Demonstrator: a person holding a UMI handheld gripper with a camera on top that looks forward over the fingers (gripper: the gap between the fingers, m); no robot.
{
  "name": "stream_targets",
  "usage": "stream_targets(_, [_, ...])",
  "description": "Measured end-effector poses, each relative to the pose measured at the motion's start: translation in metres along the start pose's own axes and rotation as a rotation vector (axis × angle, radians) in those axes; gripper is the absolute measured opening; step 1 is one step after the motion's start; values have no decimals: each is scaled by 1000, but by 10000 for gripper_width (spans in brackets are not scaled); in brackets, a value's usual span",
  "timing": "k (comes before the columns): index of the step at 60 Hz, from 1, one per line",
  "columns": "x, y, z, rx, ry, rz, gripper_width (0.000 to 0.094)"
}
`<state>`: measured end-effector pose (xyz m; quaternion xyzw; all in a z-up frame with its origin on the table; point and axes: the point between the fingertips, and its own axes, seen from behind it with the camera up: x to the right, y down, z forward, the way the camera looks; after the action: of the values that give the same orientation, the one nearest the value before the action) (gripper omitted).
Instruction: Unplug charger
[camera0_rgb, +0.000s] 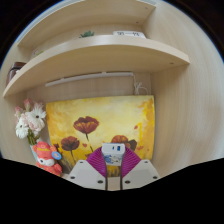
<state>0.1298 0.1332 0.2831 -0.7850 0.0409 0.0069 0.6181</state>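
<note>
A small white charger (113, 153) with a blue mark on its face sits between my two magenta pads (98, 160), in front of a yellow painting of red flowers (100, 122). My gripper (113, 158) has both fingers pressed against the charger's sides. The socket and the charger's prongs are hidden behind the charger body.
A curved wooden shelf (90, 55) runs above the painting, with a second shelf higher up holding a white object (128, 34). A white plush toy (28, 121) and an orange toy (46, 155) stand to the left of the painting.
</note>
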Motion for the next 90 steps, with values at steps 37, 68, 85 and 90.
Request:
stream_targets(37, [109, 293, -24, -546, 137, 58, 246])
stream_targets(68, [0, 126, -120, -250, 108, -17, 811])
stream_targets(85, [-112, 135, -212, -249, -10, -78, 818])
stream_targets(90, [-139, 154, -232, -285, -46, -76, 827])
